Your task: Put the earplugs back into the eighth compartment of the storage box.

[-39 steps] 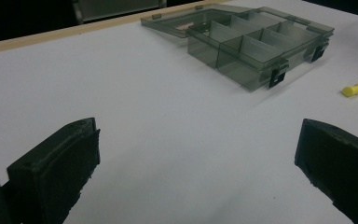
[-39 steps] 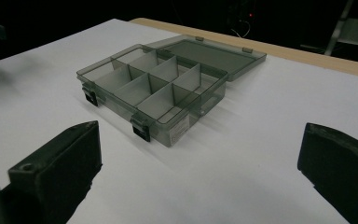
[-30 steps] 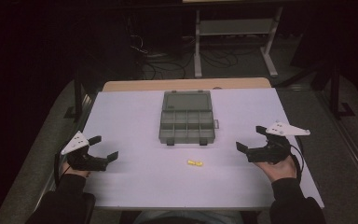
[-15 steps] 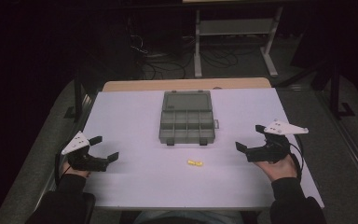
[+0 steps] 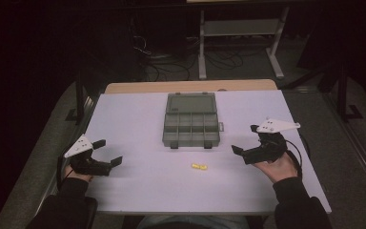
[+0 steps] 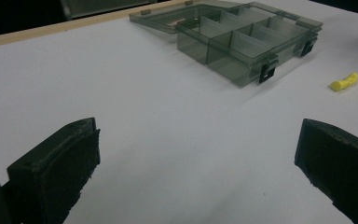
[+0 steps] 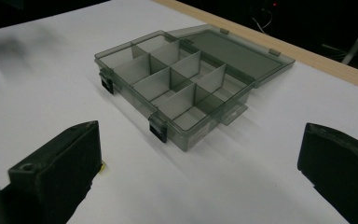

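A smoky grey compartment box (image 5: pixel 190 126) lies open in the middle of the white table (image 5: pixel 138 119), its lid (image 5: pixel 190 103) flat behind it and its several compartments empty. A small yellow piece (image 5: pixel 199 166) lies just in front of the box. My left gripper (image 5: pixel 108 151) rests at the table's front left, open and holding nothing. My right gripper (image 5: pixel 244 139) is at the right, also open and holding nothing. The left gripper view has the box (image 6: pixel 247 42) and the yellow piece (image 6: pixel 344 82) ahead of its wide-apart jaws. The right gripper view faces the box (image 7: pixel 177 88) closely.
A wooden strip (image 5: pixel 190 87) runs along the table's far edge. Behind it on the dark floor stand a metal frame (image 5: pixel 240 28) and loose cables (image 5: pixel 171 62). White table surface stretches on both sides of the box.
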Available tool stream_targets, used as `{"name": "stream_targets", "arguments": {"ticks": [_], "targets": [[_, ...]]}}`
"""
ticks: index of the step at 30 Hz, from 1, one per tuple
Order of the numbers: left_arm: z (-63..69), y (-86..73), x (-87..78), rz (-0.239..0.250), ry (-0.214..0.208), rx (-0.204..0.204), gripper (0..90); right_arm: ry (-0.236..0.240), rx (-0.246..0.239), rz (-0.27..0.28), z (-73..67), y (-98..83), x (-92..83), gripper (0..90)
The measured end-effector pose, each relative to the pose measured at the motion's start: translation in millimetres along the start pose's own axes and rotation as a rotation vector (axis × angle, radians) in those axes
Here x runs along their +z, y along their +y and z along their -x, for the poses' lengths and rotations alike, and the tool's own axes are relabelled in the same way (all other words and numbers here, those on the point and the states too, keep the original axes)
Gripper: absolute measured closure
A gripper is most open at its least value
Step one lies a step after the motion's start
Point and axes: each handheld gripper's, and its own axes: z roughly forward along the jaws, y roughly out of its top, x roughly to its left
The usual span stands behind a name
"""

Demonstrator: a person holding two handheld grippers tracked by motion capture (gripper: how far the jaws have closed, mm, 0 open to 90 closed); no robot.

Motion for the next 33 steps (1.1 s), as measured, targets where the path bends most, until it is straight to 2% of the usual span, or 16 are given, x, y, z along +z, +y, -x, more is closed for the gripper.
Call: {"name": "stream_targets", "arguments": {"ticks": [12, 20, 27, 33], "targets": [[0.5, -0.1, 0.7, -0.006, -0.008, 0.002, 0.0, 0.06, -0.051, -0.072, -11.6, 6.7, 17.7, 0.0], [0.3, 0.1, 0.4, -0.005, -0.007, 0.004, 0.0, 0.105, -0.092, -0.144, -23.5, 8.9, 37.8, 0.0], [0.4, 0.0, 0.8, -0.005, -0.01, 0.003, 0.0, 0.127, -0.117, -0.207, -29.8, 8.4, 51.2, 0.0], [0.7, 0.0, 0.9, -0.006, -0.014, 0.005, 0.0, 0.141, -0.138, -0.239, -35.3, 7.8, 58.7, 0.0]]}}
